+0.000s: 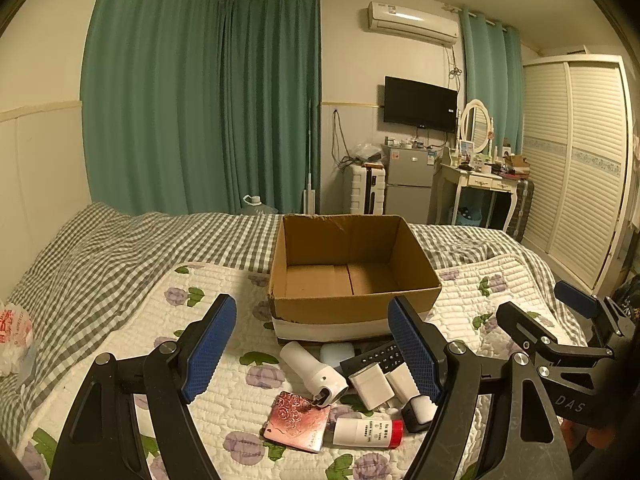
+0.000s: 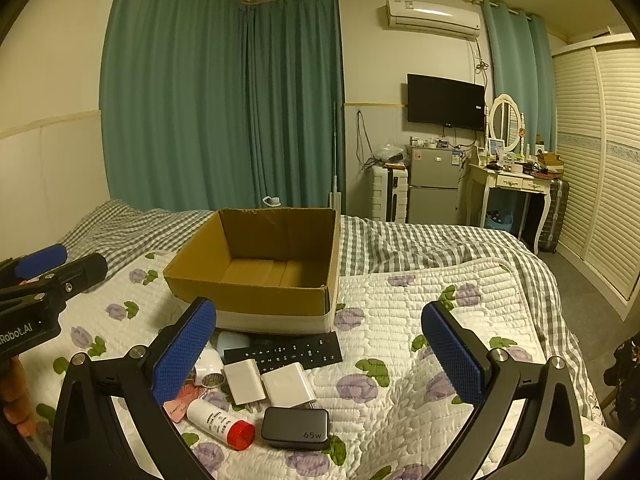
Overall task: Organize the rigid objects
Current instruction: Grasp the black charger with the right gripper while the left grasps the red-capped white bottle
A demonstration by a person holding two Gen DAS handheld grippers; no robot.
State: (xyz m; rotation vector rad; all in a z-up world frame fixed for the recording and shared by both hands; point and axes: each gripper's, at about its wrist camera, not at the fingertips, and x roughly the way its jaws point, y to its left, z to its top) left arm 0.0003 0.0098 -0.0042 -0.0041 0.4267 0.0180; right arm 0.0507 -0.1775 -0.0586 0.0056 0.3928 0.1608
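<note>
Both the left gripper and right gripper are held wide above the clutter, the empty cardboard box evidently awaiting items.

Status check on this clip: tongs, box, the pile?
Left tongs open, right tongs open, both empty. Cardboard box empty. Pile untouched in front of it; remote nearest box. Nothing blocking.

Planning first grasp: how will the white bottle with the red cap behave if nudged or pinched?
The white bottle lies on its side and looks cylindrical, so a nudge would likely roll it, though the soft quilt may damp that. It looks like rigid, smooth plastic, so it may slip between the pads. It leans against the black charger, which may shift too.
</note>
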